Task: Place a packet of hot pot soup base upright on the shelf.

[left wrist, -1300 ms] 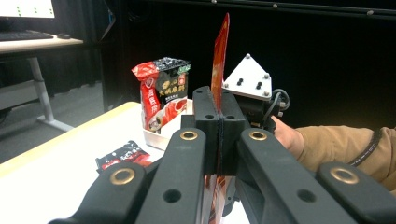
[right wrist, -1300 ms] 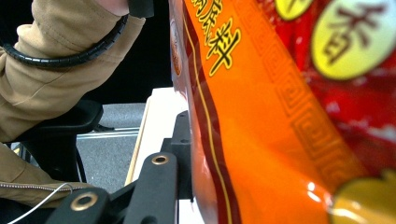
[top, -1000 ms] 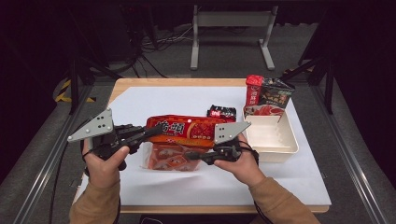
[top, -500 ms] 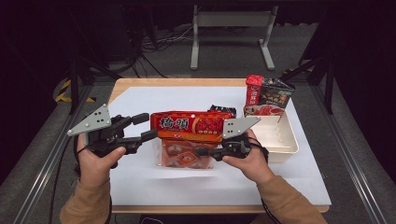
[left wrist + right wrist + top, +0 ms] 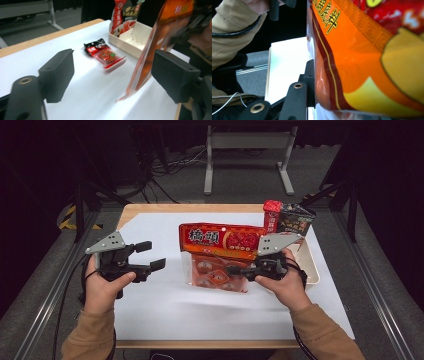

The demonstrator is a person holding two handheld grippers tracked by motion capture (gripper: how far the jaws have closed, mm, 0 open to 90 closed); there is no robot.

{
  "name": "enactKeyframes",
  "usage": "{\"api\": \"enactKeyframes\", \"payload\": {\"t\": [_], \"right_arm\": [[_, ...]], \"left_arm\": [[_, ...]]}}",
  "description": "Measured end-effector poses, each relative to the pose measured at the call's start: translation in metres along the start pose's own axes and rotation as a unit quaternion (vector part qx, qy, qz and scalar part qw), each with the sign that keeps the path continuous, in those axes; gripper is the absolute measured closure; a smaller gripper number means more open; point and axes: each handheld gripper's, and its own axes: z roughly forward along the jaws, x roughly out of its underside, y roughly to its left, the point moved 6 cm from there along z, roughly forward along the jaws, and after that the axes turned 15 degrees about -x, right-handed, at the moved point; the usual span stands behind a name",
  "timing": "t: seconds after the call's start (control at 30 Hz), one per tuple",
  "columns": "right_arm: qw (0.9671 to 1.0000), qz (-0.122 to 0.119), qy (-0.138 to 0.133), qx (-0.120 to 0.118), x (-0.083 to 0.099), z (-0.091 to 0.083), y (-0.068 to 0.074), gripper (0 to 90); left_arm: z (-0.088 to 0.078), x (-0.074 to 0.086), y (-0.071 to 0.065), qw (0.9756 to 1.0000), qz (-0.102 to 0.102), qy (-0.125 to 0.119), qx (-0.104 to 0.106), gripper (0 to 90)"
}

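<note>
Dark room, white-covered table point(image 5: 165, 320) — right gripper point(image 5: 239, 270) pinches the red snack bag point(image 5: 220, 250); left gripper point(image 5: 150, 256), jaws just opening, spread and empty.

Bright table, dark surroundings, motion blur

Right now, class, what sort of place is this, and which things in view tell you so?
Probably a recording lab, not a home: a white-covered table ringed by dark curtains, loose cables on the floor, and hand-held grippers, the right gripper holding a snack bag.

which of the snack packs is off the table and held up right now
The big orange-red bag, gripped by the right tool. The small red packet lies flat on the table; two packs stand in the white tray.
</note>
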Motion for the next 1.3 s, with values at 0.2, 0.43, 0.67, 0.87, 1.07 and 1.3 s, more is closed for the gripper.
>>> {"api": "enactKeyframes", "payload": {"t": [0.2, 0.43, 0.67, 0.87, 1.07, 1.3], "right_arm": [[0.9997, 0.013, -0.004, 0.018, -0.006, -0.021, -0.006, 70.5], [0.9987, 0.027, -0.014, 0.04, -0.012, -0.051, -0.015, 70.5], [0.9973, 0.03, -0.017, 0.065, -0.017, -0.07, -0.027, 70.5], [0.9948, 0.032, -0.014, 0.095, -0.021, -0.089, -0.041, 70.5], [0.9926, 0.035, 0.0, 0.116, -0.02, -0.104, -0.052, 70.5], [0.9889, 0.046, -0.002, 0.142, -0.015, -0.121, -0.062, 70.5]], "left_arm": [[0.006, 0.008, 0.009, 0.9998, -0.014, 0.011, -0.006, 16.0], [0.01, 0.017, 0.02, 0.9992, -0.027, 0.026, -0.018, 14.8], [0.015, 0.026, 0.028, 0.9983, -0.032, 0.041, -0.024, 14.1], [0.017, 0.035, 0.04, 0.9977, -0.039, 0.045, -0.034, 13.1], [0.017, 0.038, 0.044, 0.9973, -0.041, 0.048, -0.036, 12.9], [0.018, 0.04, 0.046, 0.997, -0.043, 0.05, -0.041, 12.7]]}}
